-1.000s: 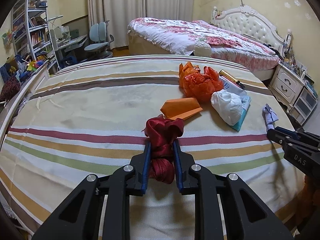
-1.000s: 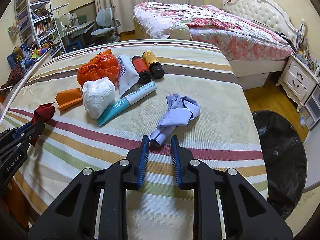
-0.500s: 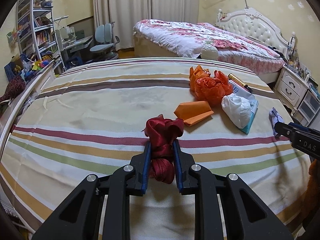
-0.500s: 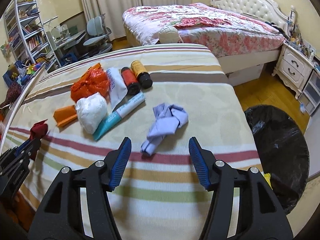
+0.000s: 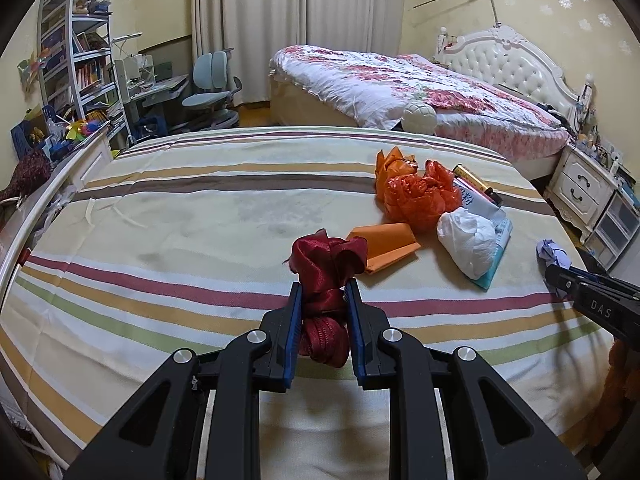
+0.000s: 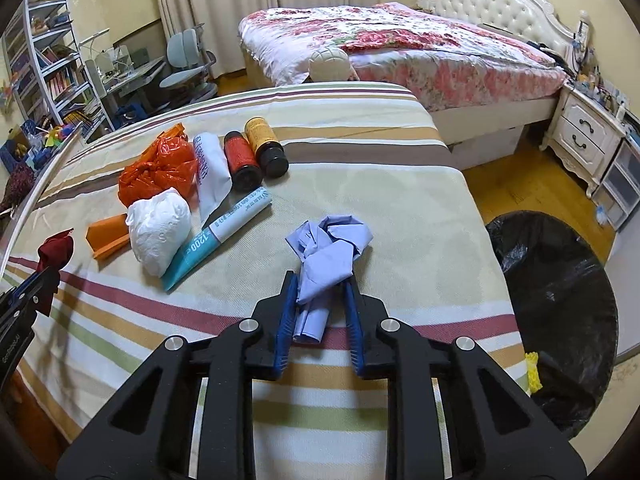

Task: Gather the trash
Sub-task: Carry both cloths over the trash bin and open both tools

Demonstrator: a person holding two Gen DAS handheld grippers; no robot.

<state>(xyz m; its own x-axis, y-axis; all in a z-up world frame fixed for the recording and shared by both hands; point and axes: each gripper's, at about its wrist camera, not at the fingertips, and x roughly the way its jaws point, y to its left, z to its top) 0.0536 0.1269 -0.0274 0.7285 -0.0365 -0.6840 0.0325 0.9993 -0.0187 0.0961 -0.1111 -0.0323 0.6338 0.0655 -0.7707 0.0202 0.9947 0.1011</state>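
The left gripper [image 5: 322, 300] is clamped on a bunched dark red ribbon [image 5: 326, 264], its blue pads pressed against the fabric's middle while the upper folds fan out above the fingertips, over the striped bedspread [image 5: 180, 216]. The right gripper [image 6: 318, 292] has its fingers drawn in around the lower end of a crumpled pale blue paper [image 6: 328, 248]; the left pad touches the paper, but whether the right pad presses it cannot be told, so a firm grip is uncertain. The paper lies on the bedspread near its right edge, just above a dark red stripe. Beyond the red ribbon, just to its right, lies a folded orange paper [image 5: 386, 246], and touching that paper's far side sits a crumpled white plastic bag [image 5: 468, 242] resting on a teal and white tube [image 6: 216, 236]. Behind the white bag is a crumpled orange plastic bag [image 5: 416, 196], with a white printed packet [image 6: 212, 172] beside it and two dark bottles, one with a red label [image 6: 242, 162] and one with a yellow label [image 6: 266, 148], lying side by side past the packet. To the right of the bedspread, on the wooden floor, stands a bin lined with a black bag [image 6: 560, 300]. Far behind everything is a bed with a floral cover [image 6: 400, 48] and a white nightstand [image 6: 584, 136].
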